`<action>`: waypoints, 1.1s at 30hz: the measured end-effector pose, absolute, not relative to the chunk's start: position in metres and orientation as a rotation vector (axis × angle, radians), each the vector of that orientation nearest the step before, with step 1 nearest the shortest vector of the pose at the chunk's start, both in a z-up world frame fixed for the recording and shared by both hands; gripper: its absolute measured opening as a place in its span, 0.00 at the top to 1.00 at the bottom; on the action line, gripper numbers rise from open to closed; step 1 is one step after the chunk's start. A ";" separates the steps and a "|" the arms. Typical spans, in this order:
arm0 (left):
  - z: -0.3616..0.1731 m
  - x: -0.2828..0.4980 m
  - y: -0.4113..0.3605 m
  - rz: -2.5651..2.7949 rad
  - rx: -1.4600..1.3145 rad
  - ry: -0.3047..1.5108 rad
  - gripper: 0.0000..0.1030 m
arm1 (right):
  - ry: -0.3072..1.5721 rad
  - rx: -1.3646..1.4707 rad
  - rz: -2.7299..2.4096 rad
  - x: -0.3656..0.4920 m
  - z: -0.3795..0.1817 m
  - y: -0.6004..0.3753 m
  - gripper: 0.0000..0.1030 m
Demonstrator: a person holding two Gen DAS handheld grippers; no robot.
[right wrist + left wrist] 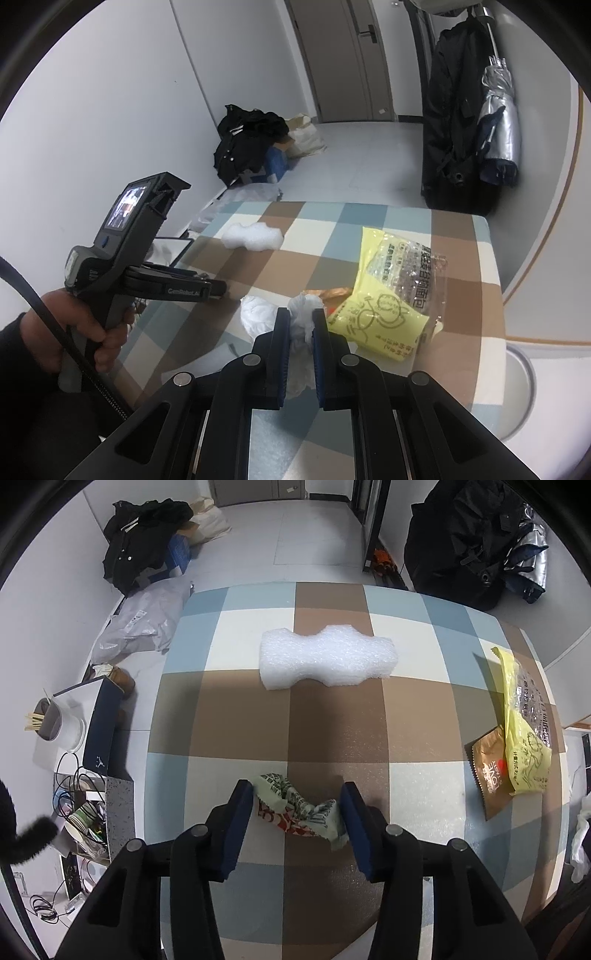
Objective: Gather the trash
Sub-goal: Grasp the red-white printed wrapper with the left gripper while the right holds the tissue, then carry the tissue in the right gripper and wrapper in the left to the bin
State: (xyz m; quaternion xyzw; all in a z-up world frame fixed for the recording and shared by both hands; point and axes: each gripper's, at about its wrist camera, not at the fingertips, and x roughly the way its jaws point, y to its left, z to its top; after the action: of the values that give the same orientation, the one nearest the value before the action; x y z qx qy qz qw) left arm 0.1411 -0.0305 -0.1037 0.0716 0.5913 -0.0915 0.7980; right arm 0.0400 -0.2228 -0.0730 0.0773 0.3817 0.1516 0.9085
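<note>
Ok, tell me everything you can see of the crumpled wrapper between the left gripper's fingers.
The crumpled wrapper is thin printed film, pale green with dark lettering and a red-and-white patch, one edge zigzag-cut. It lies scrunched on the checked tablecloth, near the table's front edge. The left gripper is open around it: the left pad looks to touch its end, the right pad sits at or just off the other end.

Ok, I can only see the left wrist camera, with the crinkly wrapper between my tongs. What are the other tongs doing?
Observer: The right tongs are shut on a crumpled white tissue.
Operator: Is there more white stuff?
Observer: Yes, another white wad lies on the table, just left of the tissue.
Operator: Who's holding my tongs?
Observer: A hand in a dark sleeve grips the handle of the left tongs.
</note>
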 end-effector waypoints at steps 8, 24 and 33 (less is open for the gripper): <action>-0.095 0.135 -0.031 -0.234 0.132 1.250 0.63 | 0.782 0.159 0.312 0.040 -0.071 -0.220 0.90; -0.089 0.135 -0.020 -0.345 -0.040 1.267 0.95 | 0.758 0.196 0.306 0.026 -0.062 -0.226 0.90; -0.097 0.137 -0.018 -0.372 -0.149 1.320 0.85 | 0.752 0.218 0.303 0.024 -0.063 -0.233 0.90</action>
State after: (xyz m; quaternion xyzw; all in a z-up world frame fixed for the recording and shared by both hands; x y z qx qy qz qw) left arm 0.1370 -0.0178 -0.0970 -0.0688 0.6089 -0.1717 0.7714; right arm 0.0239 -0.2329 -0.0630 0.1058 0.3651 0.1472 0.9131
